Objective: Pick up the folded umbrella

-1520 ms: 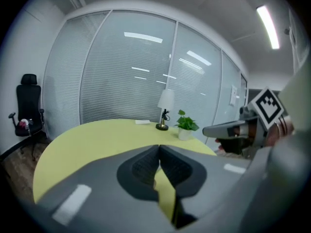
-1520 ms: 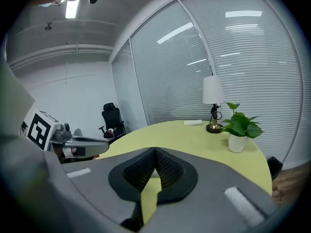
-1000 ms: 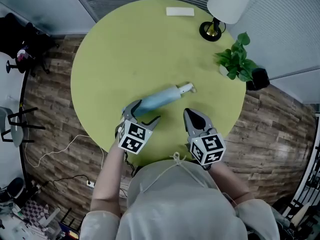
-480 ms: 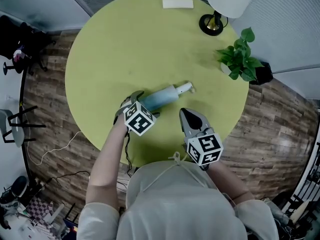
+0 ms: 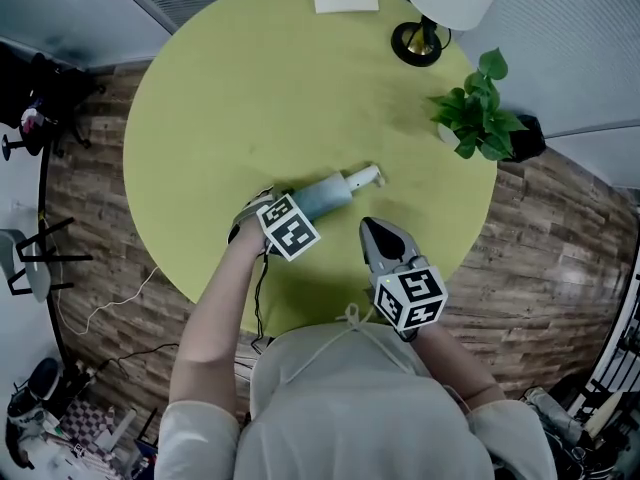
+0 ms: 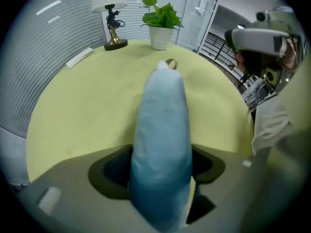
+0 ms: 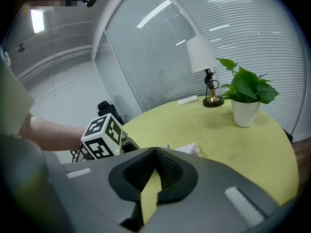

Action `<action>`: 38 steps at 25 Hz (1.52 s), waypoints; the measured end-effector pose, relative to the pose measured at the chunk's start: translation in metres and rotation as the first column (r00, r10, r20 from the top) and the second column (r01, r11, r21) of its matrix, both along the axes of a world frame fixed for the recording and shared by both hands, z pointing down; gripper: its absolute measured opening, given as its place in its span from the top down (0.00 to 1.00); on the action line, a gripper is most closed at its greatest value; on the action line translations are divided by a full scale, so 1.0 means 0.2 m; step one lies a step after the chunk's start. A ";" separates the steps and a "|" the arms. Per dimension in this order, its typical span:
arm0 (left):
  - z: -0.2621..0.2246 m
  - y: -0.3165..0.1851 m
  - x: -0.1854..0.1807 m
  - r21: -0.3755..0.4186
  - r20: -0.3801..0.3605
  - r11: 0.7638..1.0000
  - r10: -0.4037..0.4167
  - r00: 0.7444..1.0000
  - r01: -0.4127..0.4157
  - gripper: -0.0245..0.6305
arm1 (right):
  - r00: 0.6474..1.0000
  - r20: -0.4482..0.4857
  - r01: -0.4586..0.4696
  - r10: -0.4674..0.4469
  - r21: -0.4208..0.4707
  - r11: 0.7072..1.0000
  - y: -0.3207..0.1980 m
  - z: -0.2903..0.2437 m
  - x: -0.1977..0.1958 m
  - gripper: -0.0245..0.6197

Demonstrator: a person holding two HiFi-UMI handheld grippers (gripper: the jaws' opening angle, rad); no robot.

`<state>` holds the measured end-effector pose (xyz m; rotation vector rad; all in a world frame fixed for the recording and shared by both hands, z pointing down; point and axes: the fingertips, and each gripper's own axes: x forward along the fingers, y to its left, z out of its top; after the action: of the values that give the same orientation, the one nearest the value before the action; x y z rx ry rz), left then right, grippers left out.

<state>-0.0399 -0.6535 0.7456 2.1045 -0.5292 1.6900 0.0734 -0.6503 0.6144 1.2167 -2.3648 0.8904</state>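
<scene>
The folded umbrella (image 5: 325,196), light blue in its sleeve with a white handle end (image 5: 366,177), lies on the round yellow-green table (image 5: 250,88). My left gripper (image 5: 266,211) points steeply down over the umbrella's left end. In the left gripper view the umbrella (image 6: 160,125) runs between the jaws of the left gripper (image 6: 160,166), which are closing on its sides. I see no squeeze in the fabric. My right gripper (image 5: 378,230) hovers to the right of the umbrella, near the table's front edge. The right gripper (image 7: 154,152) is shut and empty.
A lamp (image 5: 440,8) and a potted plant (image 5: 480,108) stand at the table's far right. A flat white object (image 5: 346,3) lies at the far edge. Wood floor, cables and chairs surround the table.
My left gripper has come down onto the umbrella's left end and tipped over to point downward. The right gripper has sunk slightly.
</scene>
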 end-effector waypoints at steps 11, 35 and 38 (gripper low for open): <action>0.00 0.01 0.00 0.034 -0.033 0.999 -0.028 0.999 0.029 0.44 | 1.000 0.016 0.016 -0.017 0.002 1.000 0.10 -0.03 -0.08 0.96; -0.55 0.29 -0.05 0.323 -0.210 0.919 -0.161 0.964 0.224 0.50 | 0.999 -0.001 -0.049 0.050 0.119 0.992 0.43 -0.30 0.01 0.96; -0.75 0.32 -0.09 0.379 -0.313 0.870 -0.200 0.929 0.315 0.50 | 0.999 -0.009 -0.049 0.051 0.152 0.987 0.47 -0.36 -0.02 0.96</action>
<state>-0.0588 -0.5899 0.5949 2.3708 -1.1226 1.1933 0.0690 -0.5569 0.5419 1.3410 -2.4396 0.7256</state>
